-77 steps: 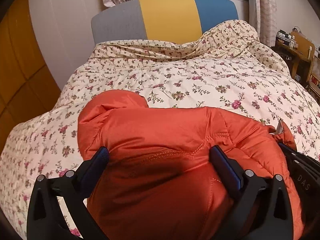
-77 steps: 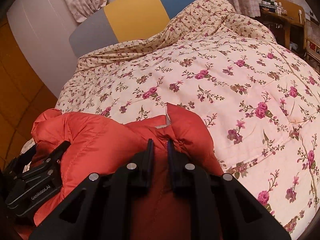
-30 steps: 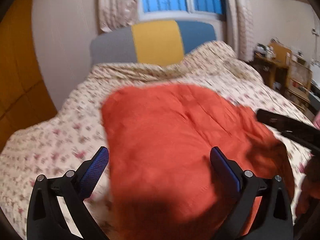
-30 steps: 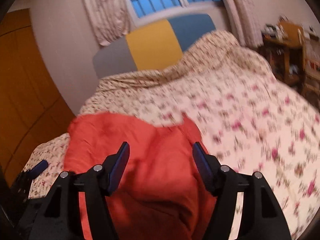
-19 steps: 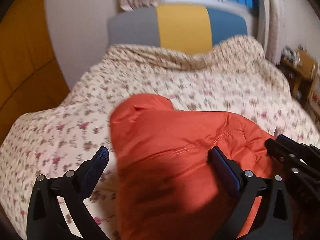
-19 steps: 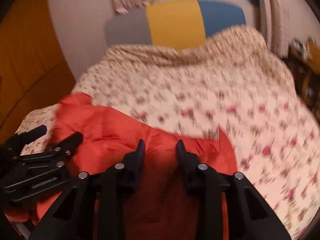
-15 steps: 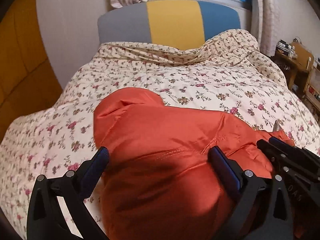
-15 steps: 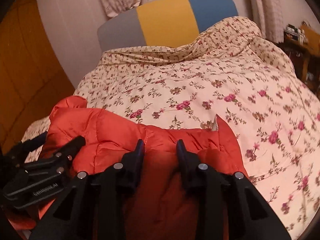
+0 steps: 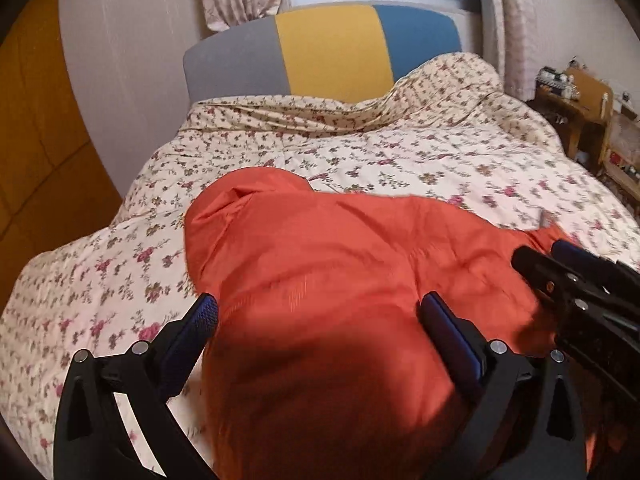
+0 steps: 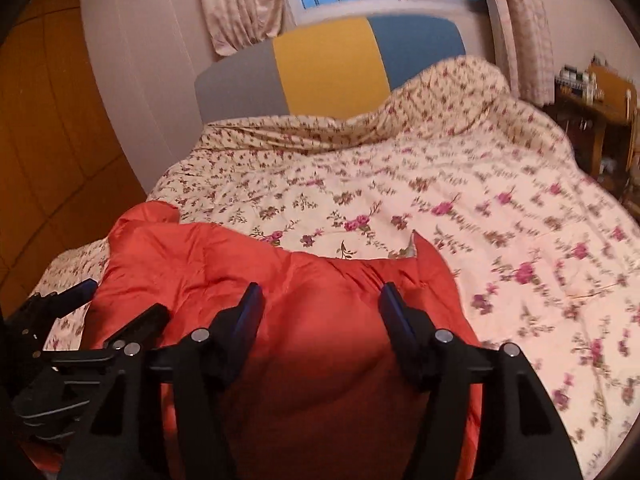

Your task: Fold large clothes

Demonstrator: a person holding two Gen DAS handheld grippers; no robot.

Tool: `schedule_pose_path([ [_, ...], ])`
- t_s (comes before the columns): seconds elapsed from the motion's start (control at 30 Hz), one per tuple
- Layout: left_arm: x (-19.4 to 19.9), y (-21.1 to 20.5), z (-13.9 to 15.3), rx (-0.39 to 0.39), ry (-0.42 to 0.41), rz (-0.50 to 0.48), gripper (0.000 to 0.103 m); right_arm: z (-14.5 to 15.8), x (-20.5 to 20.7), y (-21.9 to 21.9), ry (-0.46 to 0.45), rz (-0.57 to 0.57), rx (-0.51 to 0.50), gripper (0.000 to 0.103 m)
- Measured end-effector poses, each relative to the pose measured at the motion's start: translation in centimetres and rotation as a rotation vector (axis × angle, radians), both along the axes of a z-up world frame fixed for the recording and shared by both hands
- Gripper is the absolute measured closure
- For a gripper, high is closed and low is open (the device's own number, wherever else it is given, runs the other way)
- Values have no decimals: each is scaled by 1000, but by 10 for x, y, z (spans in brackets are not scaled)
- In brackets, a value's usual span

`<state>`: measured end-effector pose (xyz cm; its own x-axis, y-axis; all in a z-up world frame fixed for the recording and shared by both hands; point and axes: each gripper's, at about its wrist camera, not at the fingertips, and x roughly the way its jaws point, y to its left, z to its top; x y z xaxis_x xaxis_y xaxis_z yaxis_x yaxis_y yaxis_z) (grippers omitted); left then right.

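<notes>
1. orange padded jacket (image 9: 340,280): seen bundled on the floral quilt (image 9: 400,152) at the near end of the bed, towards its left side.
2. left gripper (image 9: 318,320): jaws spread wide, jacket bulk between them, pads not seen pressing.
3. right gripper (image 10: 320,304): jaws opening, jacket fabric between them, no pinch seen.
4. step in hand, judged: the bundle is being set down; an edge should be taken thinly, since slippery padding is likely to spring back.
5. advice: both edges are best drawn level before creasing.
</notes>
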<state>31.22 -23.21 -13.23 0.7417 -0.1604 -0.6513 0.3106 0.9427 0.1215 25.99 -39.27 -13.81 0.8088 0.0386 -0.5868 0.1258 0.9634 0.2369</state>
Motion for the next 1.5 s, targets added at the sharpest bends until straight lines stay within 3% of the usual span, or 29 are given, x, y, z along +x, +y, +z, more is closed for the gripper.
schedule_pose_path([
  [0.2,-35,21,6,-83,-14,-23,3,11,-30,11,2,-26,-49,39],
  [0.4,-64,38,10,-93,-56,-46,3,17,-54,9,16,-57,-35,33],
  [0.57,-78,58,10,-101,-72,-11,3,17,-73,2,36,-89,9,26],
  [1.0,-78,104,-4,-319,166,-34,3,4,-112,-23,126,-87,98,12],
  [1.27,-65,109,-13,-437,287,-77,3,-22,-102,-53,240,-20,278,6],
  [1.5,-55,104,-18,-452,329,-139,3,-31,-83,-60,301,48,373,5],
])
